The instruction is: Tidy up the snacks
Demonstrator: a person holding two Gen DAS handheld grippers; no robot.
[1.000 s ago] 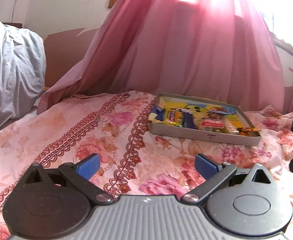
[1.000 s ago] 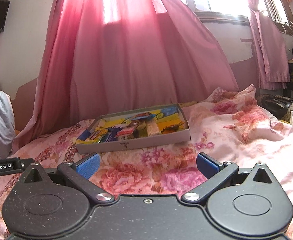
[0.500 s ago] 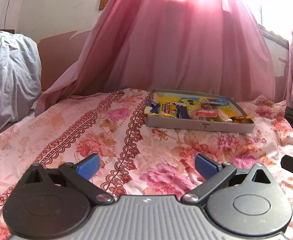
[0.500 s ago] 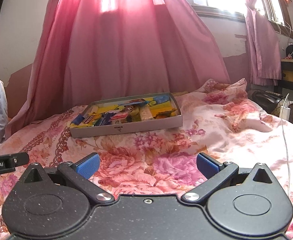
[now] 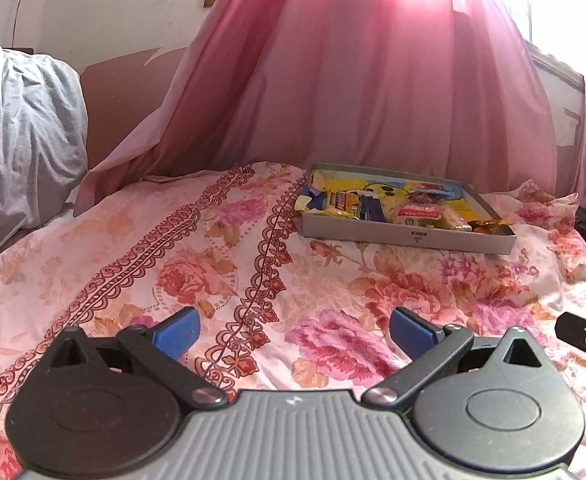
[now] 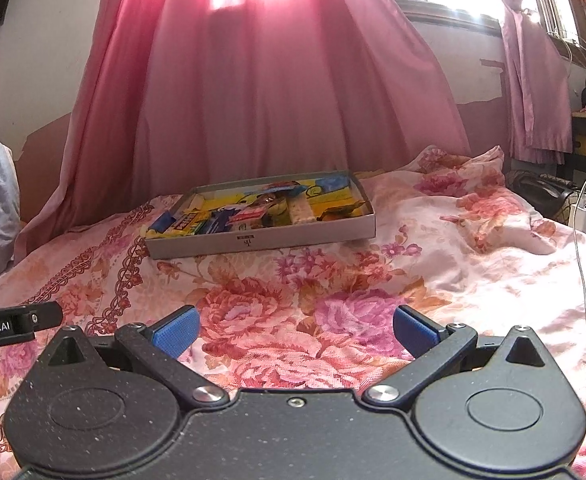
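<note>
Both the left tool [image 5: 293,330] and right tool [image 6: 295,330] gape empty, well short of the snack box [image 6: 261,236]

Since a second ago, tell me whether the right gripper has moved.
Yes. The right gripper has pulled back from the snack box, which now sits smaller and farther up the floral bedspread; jaws open.

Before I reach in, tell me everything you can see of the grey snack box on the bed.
The snack box is a shallow, open, rectangular tray, grey and cardboard-looking, with low walls and a small dark mark on its near wall. It lies flat on the floral bedsheet, in front of the pink curtain. Inside, over a yellow printed lining, lie loose wrapped snacks: blue, yellow, red-labelled, pale and, at the right end, orange-brown. They sit jumbled, overlapping. Neither gripper touches it; both are open, well short of it.
</note>
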